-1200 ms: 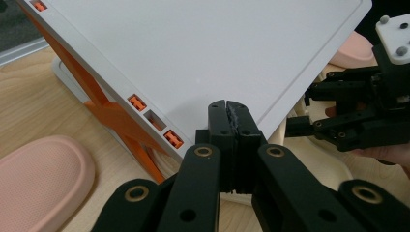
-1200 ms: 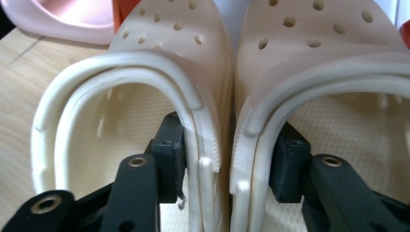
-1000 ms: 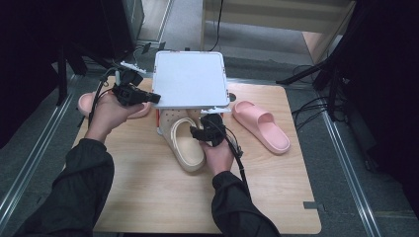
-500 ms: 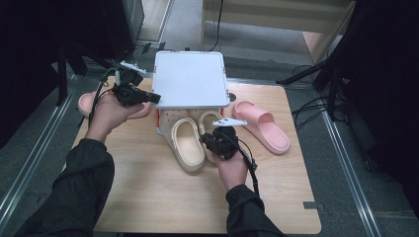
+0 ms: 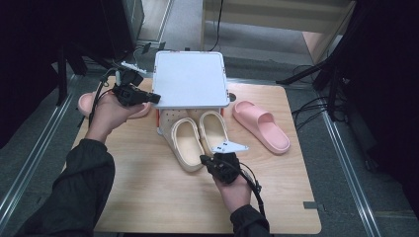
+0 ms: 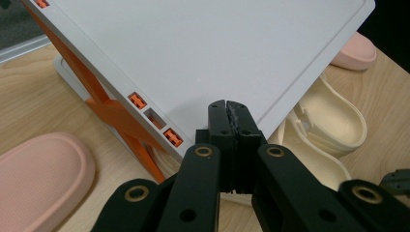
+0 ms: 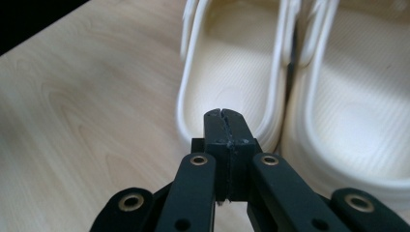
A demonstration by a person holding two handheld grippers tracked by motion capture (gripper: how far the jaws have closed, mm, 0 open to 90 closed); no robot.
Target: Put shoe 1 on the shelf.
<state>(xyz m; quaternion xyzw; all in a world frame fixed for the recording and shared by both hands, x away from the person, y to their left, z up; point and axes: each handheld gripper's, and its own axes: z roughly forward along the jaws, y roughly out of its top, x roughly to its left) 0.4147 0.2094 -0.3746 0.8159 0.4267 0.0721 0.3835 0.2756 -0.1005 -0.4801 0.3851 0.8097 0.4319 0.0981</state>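
Two cream slippers (image 5: 185, 143) (image 5: 213, 129) lie side by side, toes under a white shelf (image 5: 190, 79) on orange legs (image 6: 113, 111). My right gripper (image 5: 205, 160) is shut and empty just behind the heel of the left cream slipper (image 7: 232, 58), with its mate (image 7: 358, 96) to the right. My left gripper (image 5: 157, 98) is shut and empty, held at the shelf's left front edge (image 6: 217, 43). One pink slipper (image 5: 261, 124) lies right of the shelf. The other (image 5: 85, 102) is at the left, partly hidden by my left hand.
The wooden table (image 5: 148, 187) has open room along its near side and front right. Metal rails (image 5: 346, 163) run down both sides of the table. Black stands and cables (image 5: 321, 74) crowd the back right.
My right gripper has drawn back toward the near edge, off the cream slippers, which now lie uncovered side by side. The left gripper has stayed by the shelf.
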